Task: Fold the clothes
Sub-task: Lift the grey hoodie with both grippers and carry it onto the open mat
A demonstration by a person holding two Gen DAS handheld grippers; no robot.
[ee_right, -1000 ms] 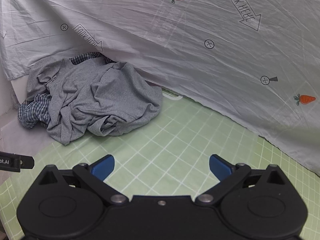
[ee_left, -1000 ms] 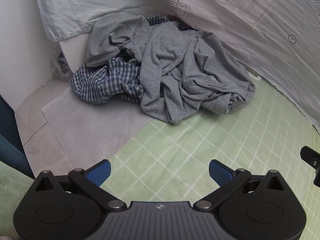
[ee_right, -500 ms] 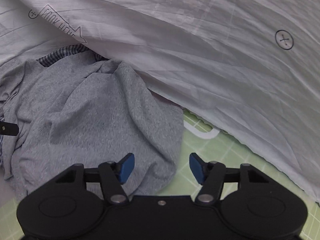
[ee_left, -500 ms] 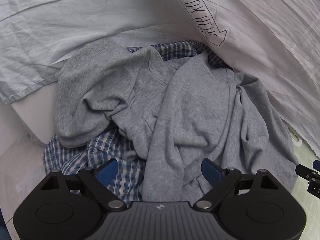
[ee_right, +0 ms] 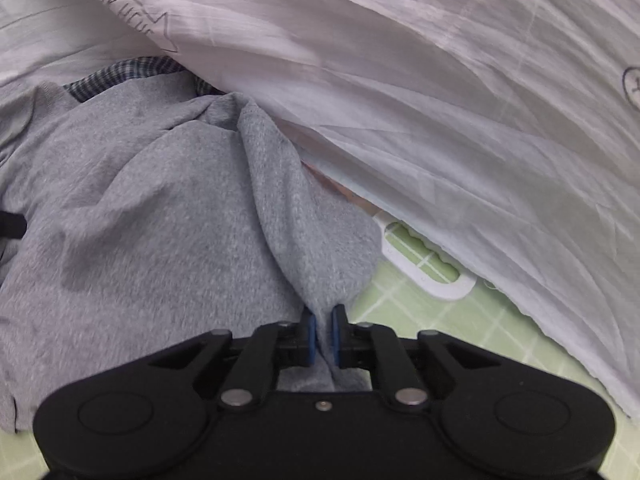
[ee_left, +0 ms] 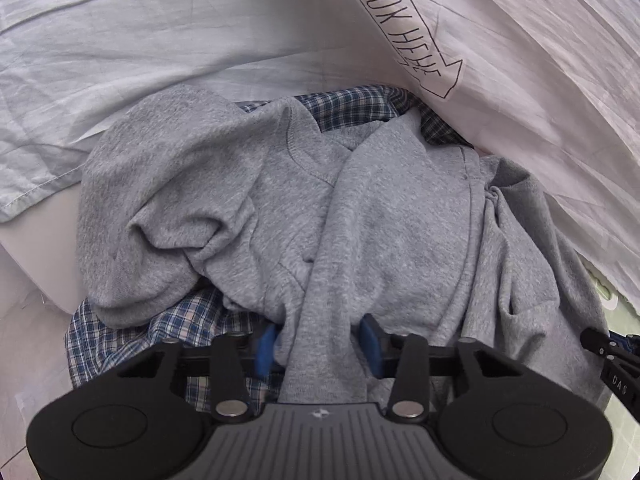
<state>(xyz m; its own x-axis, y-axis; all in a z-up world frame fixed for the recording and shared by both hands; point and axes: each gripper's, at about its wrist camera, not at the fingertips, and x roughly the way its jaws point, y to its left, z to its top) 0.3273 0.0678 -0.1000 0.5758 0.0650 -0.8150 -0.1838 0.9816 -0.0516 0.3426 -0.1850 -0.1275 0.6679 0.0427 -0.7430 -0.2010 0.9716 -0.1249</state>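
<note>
The left gripper (ee_left: 320, 346) has just been closing, and its blue pads (ee_left: 266, 346) now press from both sides on a thick fold of the grey sweatshirt (ee_left: 280, 208), so a band of grey cloth runs down between the jaws toward the camera. The right gripper (ee_right: 323, 334) has also just been closing; its jaws stand almost together, pinching a thin ridge of the same grey sweatshirt (ee_right: 160, 216) near the garment's edge. The tip of the right gripper (ee_left: 612, 360) shows at the right edge of the left wrist view, close beside the crumpled cloth.

The sweatshirt lies in a rumpled heap, its neckline turned up toward the far side. A blue checked shirt (ee_left: 132, 336) lies under it, showing at the near left and again behind the heap. Both garments rest on a bed with a pale green checked sheet (ee_right: 460, 332). A white quilt (ee_left: 520, 80), printed with an arrow and lettering, slopes up behind and to the right of the pile. A white plastic handle-like piece (ee_right: 436, 284) lies on the green sheet just beside the sweatshirt's edge, partly under the quilt.
</note>
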